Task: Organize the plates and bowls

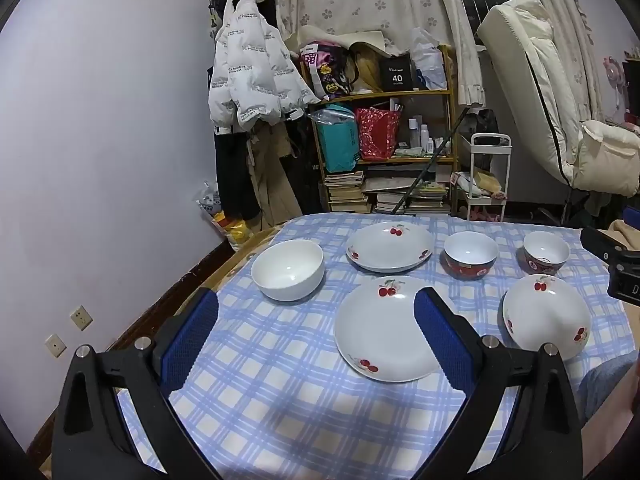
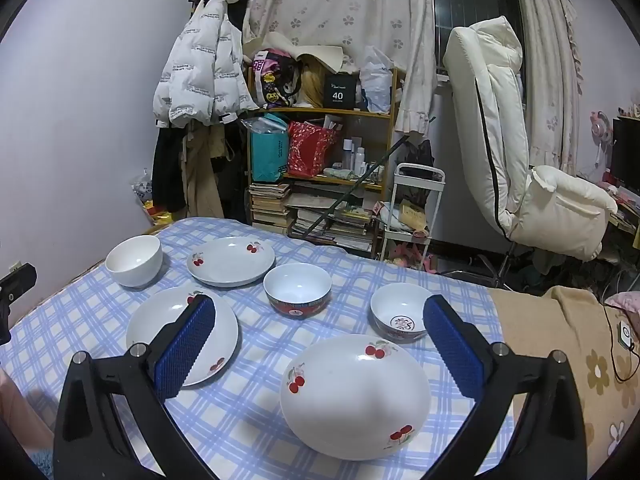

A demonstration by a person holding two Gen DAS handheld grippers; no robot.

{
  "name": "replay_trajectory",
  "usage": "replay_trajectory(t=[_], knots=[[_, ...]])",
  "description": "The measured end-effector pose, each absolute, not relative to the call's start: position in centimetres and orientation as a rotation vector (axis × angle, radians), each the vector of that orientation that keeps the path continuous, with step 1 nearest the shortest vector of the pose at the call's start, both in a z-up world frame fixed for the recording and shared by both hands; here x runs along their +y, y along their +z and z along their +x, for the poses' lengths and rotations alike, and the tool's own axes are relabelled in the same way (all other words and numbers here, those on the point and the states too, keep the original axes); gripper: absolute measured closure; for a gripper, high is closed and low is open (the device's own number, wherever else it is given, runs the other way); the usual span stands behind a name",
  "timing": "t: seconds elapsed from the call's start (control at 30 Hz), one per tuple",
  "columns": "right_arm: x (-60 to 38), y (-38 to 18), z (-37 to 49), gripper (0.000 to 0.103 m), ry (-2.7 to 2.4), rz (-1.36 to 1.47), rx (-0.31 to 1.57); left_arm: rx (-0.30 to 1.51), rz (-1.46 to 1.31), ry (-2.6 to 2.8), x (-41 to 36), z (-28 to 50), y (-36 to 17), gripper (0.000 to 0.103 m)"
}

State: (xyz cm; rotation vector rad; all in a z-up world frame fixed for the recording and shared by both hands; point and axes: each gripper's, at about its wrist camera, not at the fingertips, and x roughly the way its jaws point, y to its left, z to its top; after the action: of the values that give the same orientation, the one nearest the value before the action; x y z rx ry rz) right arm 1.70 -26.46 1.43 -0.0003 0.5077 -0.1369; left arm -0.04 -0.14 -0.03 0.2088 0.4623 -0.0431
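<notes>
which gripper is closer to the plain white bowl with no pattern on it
Left. The plain white bowl sits just ahead of the open left gripper; from the open right gripper it lies far across the table, beyond the cherry plates.

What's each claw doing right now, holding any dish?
Left claw: open, holding nothing, above the checked cloth.
Right claw: open, holding nothing, above a cherry plate.

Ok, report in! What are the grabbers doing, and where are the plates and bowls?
Left gripper open, empty. Right gripper open, empty. Three cherry plates and three bowls spread apart on the checked cloth, none stacked. Nothing in the way.
</notes>
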Motion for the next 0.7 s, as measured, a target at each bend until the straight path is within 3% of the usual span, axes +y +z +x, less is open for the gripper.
replay_trajectory(t=[0.7], knots=[[-26.4, 1.3, 1.7, 0.000, -0.138, -0.001, 0.511, 0.439, 0.227, 0.003, 0.1, -0.1, -0.4, 0.006]])
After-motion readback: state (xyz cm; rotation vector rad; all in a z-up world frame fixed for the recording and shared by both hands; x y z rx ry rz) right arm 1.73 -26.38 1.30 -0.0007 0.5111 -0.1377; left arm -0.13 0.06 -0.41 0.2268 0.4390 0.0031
